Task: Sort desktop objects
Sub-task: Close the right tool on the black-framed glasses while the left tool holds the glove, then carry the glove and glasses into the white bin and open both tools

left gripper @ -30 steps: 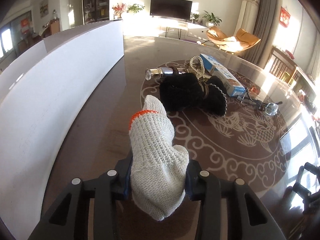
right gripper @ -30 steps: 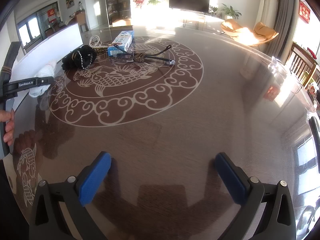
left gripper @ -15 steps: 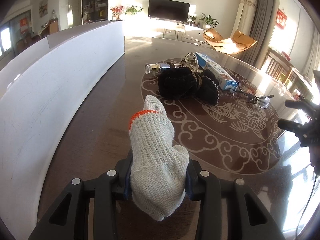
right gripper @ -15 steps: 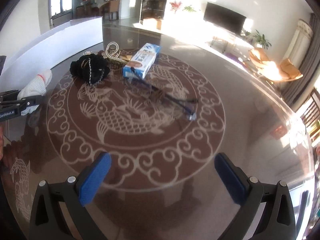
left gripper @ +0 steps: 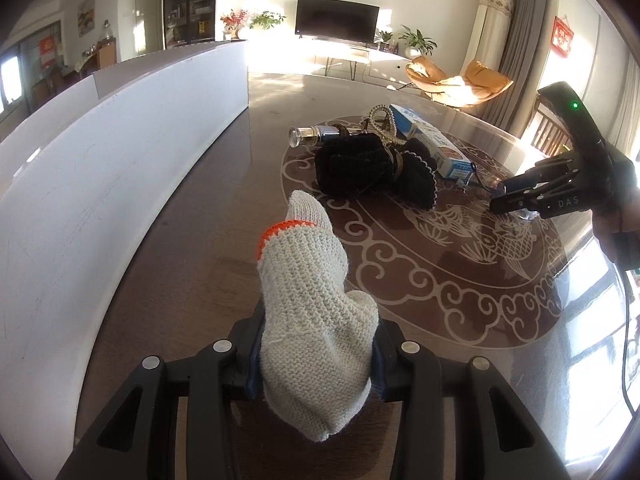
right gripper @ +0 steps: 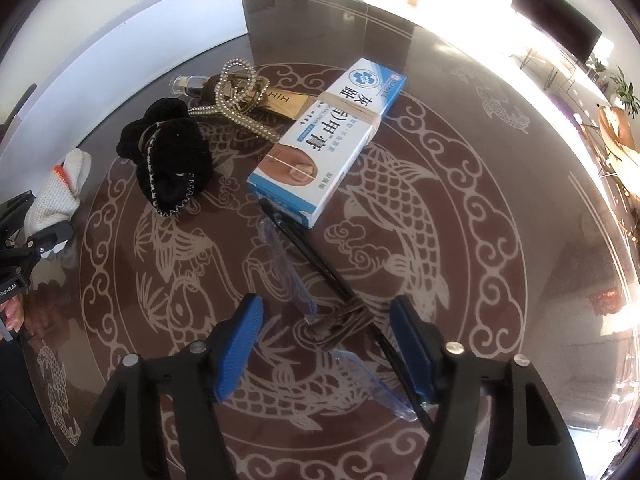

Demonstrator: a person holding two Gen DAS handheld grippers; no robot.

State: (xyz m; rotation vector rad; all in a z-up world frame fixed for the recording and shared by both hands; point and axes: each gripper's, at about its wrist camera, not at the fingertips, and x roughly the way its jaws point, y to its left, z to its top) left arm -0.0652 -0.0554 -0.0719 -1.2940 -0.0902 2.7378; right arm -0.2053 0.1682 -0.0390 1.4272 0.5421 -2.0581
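Observation:
My left gripper is shut on a white knit glove with an orange band, held still above the table beside the white box wall. My right gripper points steeply down over a thin black rod with clear plastic pieces and a brown binding. Its jaws are closing with the binding between the blue pads, which do not touch it. In the left wrist view the right gripper hovers at the right, past the black cloth pouch.
On the patterned round table lie a blue-and-white carton, a pearl chain, a small glass bottle, a gold-brown packet and the black pouch. The white box wall runs along the left.
My right gripper has swept across the table to above the black rod, rolled, and its jaws have narrowed a lot. The left gripper and glove have stayed put.

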